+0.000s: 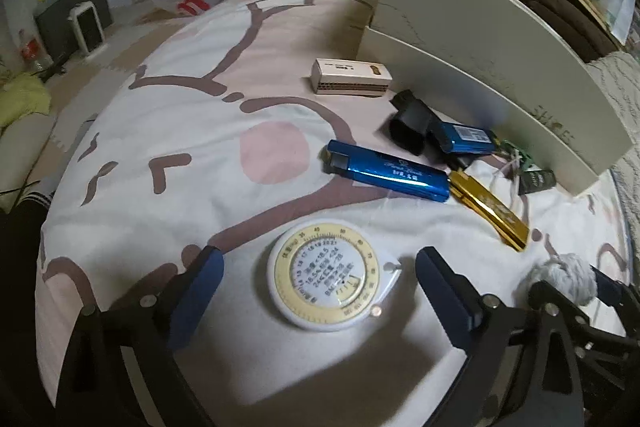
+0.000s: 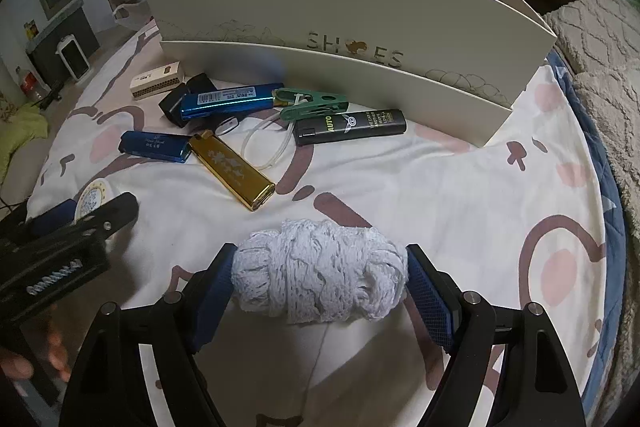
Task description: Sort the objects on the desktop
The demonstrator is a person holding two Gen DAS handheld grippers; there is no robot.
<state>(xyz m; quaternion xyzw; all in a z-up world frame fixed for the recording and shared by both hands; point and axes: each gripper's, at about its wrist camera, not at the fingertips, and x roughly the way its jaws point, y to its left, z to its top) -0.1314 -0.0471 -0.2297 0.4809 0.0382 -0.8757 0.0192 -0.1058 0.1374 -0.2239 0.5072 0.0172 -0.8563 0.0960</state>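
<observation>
A round white and yellow tape measure (image 1: pixel 324 277) lies flat on the patterned sheet (image 1: pixel 168 131). My left gripper (image 1: pixel 322 261) straddles it, open, with a gap at each side between the blue pads and the case. A ball of white yarn (image 2: pixel 320 275) sits between the fingers of my right gripper (image 2: pixel 320 257), and both blue pads press into its ends. In the left wrist view the yarn ball (image 1: pixel 564 277) and the right gripper show at the lower right. The right wrist view catches the left gripper (image 2: pixel 100 211) at the left, over the tape measure (image 2: pixel 94 197).
A white shoe box (image 2: pixel 340 27) stands open behind a cluster of small things: gold lighter (image 2: pixel 232 167), two blue lighters (image 2: pixel 156 145), black lighter (image 2: pixel 350 127), green clip (image 2: pixel 312 105), white cased item (image 1: pixel 350 75). A hand (image 2: pixel 24 359) shows bottom left.
</observation>
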